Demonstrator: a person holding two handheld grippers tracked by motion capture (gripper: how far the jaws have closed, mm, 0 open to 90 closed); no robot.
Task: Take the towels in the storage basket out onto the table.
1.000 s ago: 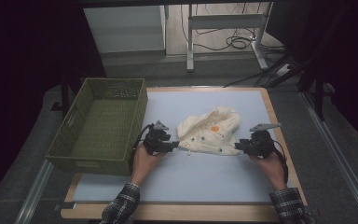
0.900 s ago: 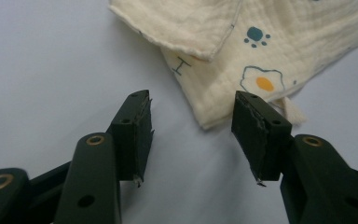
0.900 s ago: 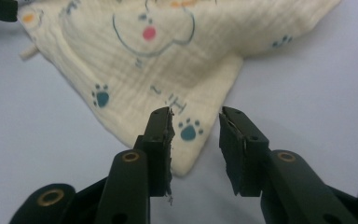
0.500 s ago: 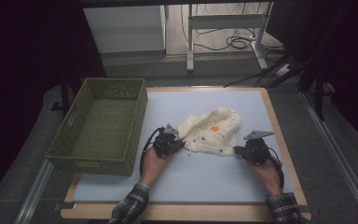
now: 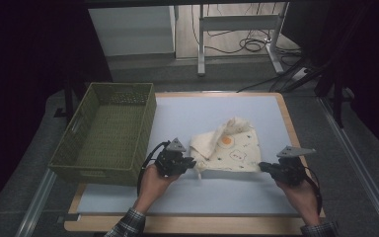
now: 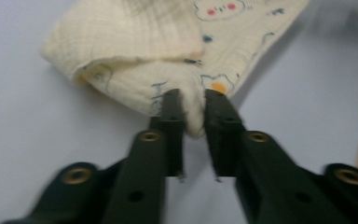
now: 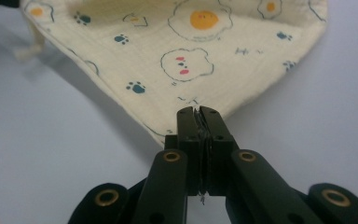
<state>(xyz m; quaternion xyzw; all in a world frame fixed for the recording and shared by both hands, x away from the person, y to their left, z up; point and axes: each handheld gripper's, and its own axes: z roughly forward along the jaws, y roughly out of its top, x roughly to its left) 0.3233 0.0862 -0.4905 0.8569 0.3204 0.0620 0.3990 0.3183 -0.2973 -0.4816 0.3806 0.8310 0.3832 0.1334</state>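
Gripping hard at the near edge of the table, the right gripper point(image 7: 202, 112) has its jaws pressed fully together on a corner of the cream cloth point(image 7: 182, 56), and you can see the thin fabric edge pinched flat between the black pads. Over on the other side, the left gripper point(image 6: 193, 95) has a bunched fold of the same cloth between its jaws; they stand a little apart, having just been opening slightly, yet the pads sit against the wad of fabric on both sides.

From the high view, both hands come in from the bottom: the left hand point(image 5: 153, 182) with its gripper at the cloth's near left corner, the right hand point(image 5: 301, 195) with its gripper at the near right corner. Between them the near edge of the cloth runs nearly straight across the pale blue table mat point(image 5: 187, 197).

Moving out, the cloth lies in the middle of the mat, printed with fried eggs, paw marks and little clouds. Its left part is folded over itself and rumpled, and a peak of fabric stands up at its far side.

Further left, the green woven basket point(image 5: 79, 163) sits at the mat's left side, just beside the left gripper and apart from the cloth.

Beyond the table, cables point(image 5: 249, 44) lie on the floor among the legs of a metal frame point(image 5: 201, 44).
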